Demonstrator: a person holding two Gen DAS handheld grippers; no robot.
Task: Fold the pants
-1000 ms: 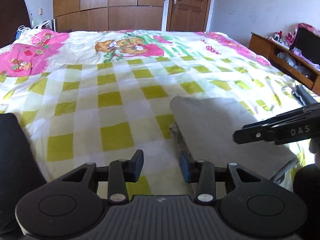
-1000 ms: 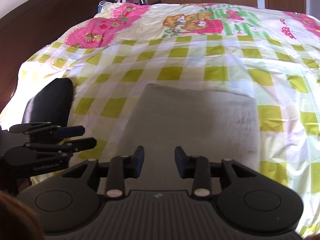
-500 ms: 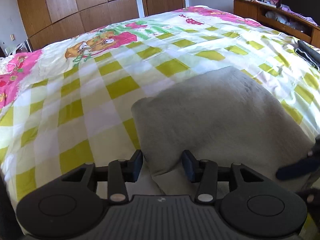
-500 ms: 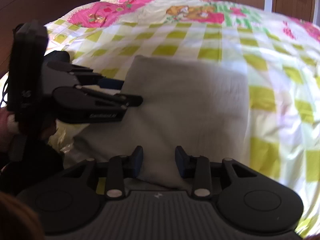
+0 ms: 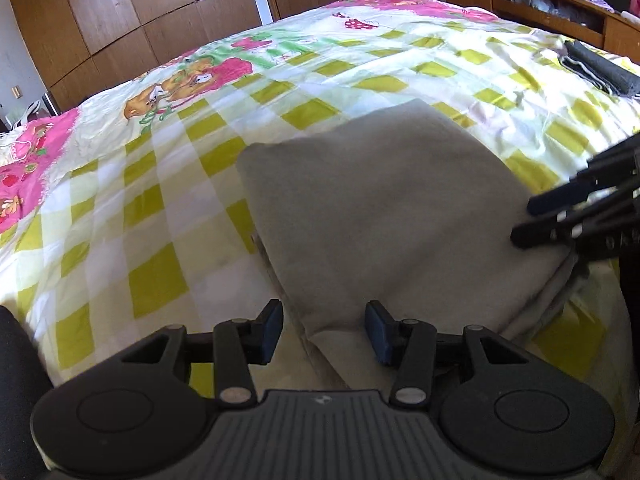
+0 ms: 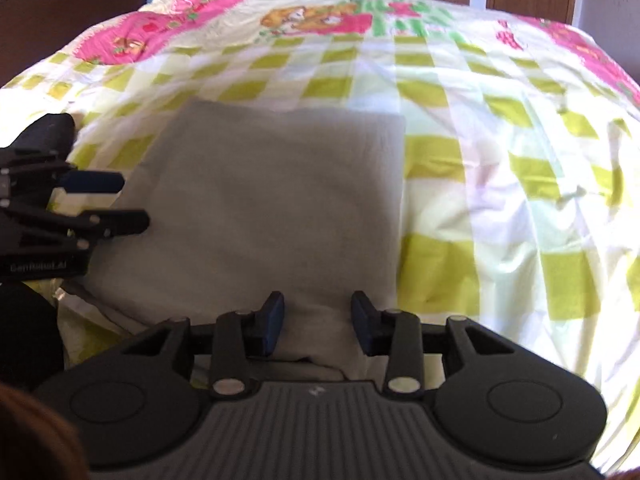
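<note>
Both grippers dropped closer; jaws apart over grey pants (image 5: 380, 208), folded flat.

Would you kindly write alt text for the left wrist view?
Folded grey pants lie on a green-checked bedspread, their near corner between the open left gripper fingers. The right gripper reaches in from the right edge.
</note>
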